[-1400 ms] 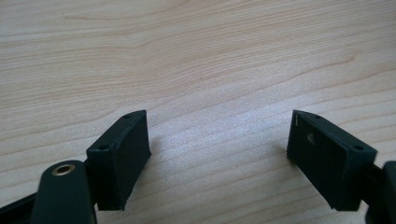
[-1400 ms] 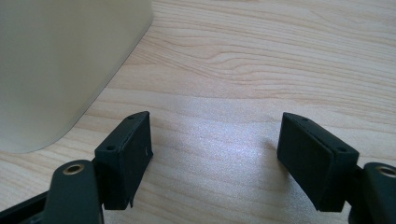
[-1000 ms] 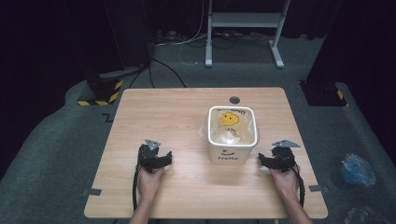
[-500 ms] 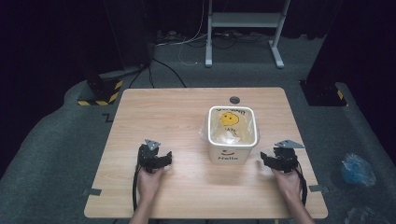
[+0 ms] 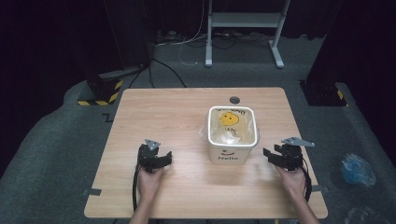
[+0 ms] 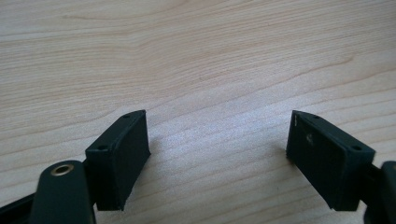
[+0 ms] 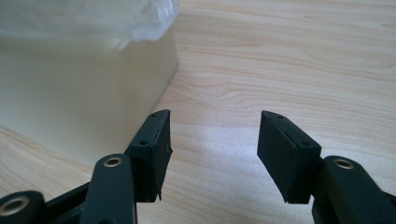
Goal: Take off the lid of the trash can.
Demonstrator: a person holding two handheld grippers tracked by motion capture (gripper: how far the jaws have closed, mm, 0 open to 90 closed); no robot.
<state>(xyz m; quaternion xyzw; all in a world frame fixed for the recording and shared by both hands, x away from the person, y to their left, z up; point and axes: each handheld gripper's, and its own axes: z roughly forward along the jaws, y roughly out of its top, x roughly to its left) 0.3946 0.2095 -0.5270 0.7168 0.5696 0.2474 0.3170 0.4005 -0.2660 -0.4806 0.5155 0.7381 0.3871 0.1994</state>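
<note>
A white square bin [image 5: 232, 135] with a clear plastic liner and a yellow smiley face stands on the wooden table [image 5: 177, 112], right of centre. My left gripper [image 5: 161, 158] rests near the table's front left, open, with only bare wood between its jaws [image 6: 217, 140]. My right gripper [image 5: 272, 155] hovers just right of the bin, open with nothing between its pads; its jaws have just been closing partway. In the right gripper view [image 7: 214, 140] the bin's pale wall [image 7: 79, 93] and liner edge [image 7: 149, 18] lie to the left of the jaws.
A dark round hole [image 5: 234, 100] marks the table's far edge. A metal stand [image 5: 243, 28] and cables lie on the floor behind. A crumpled plastic bag [image 5: 356, 169] sits on the floor at right.
The right gripper has risen slightly beside the bin. The left gripper has stayed in place.
</note>
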